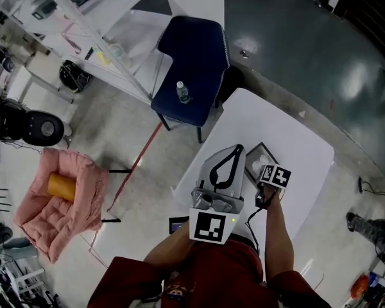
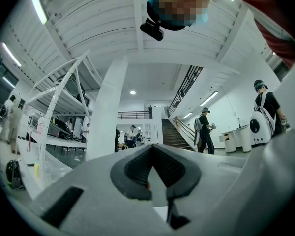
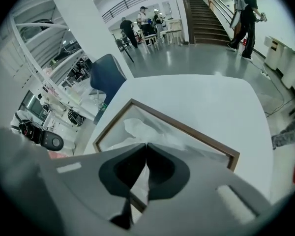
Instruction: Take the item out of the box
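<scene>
White-wrapped item [image 3: 132, 129] lies inside the brown-rimmed box [image 3: 196, 133], which stands on the white table [image 3: 201, 95]. We note the right gripper [image 3: 146, 145] tilted down over the box, jaws pressed together on a fold of the wrapping, which tents up to the tips. We see the left gripper [image 2: 151, 145] held just beside it, aimed roughly level, jaws closed on nothing.

The left gripper [image 2: 152, 150] faces a hall, its jaws closed on nothing, with a white pillar [image 2: 105, 107] and a staircase [image 2: 174, 134] beyond.
</scene>
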A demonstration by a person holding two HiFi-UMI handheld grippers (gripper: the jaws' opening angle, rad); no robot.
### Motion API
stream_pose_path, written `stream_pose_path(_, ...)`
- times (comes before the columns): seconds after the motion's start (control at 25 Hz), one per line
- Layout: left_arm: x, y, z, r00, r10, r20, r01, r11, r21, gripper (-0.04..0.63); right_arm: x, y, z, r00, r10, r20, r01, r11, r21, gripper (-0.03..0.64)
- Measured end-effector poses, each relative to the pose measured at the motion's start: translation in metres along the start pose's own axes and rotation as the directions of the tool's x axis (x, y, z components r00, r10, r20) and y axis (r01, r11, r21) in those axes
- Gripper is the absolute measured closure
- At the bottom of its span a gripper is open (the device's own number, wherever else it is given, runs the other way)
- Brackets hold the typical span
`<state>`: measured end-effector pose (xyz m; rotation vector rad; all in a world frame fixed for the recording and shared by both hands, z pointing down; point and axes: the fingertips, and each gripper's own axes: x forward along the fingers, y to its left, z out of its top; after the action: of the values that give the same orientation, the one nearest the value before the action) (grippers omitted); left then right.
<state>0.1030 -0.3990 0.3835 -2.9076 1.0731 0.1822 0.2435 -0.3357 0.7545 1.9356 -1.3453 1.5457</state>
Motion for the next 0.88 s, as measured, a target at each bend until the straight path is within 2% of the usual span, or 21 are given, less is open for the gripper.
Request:
stream_pose_path(0.36,-0.008,-0.007,0.010,1.000,-0.012,0.021,0.012,1.000,0.003,0.592,-0.053,0.028,0.018,0.986,0.095,0.135,-0.088,0.994,-0.059,0.611)
stream_pose_path(0.88,-0.026,-0.013,0.029,0.998,-0.015,0.067,0.016,1.000,-0.015,0.592,-0.147,0.067,0.048,0.924,0.172,0.342,-0.122,0.979,-0.164,0.612)
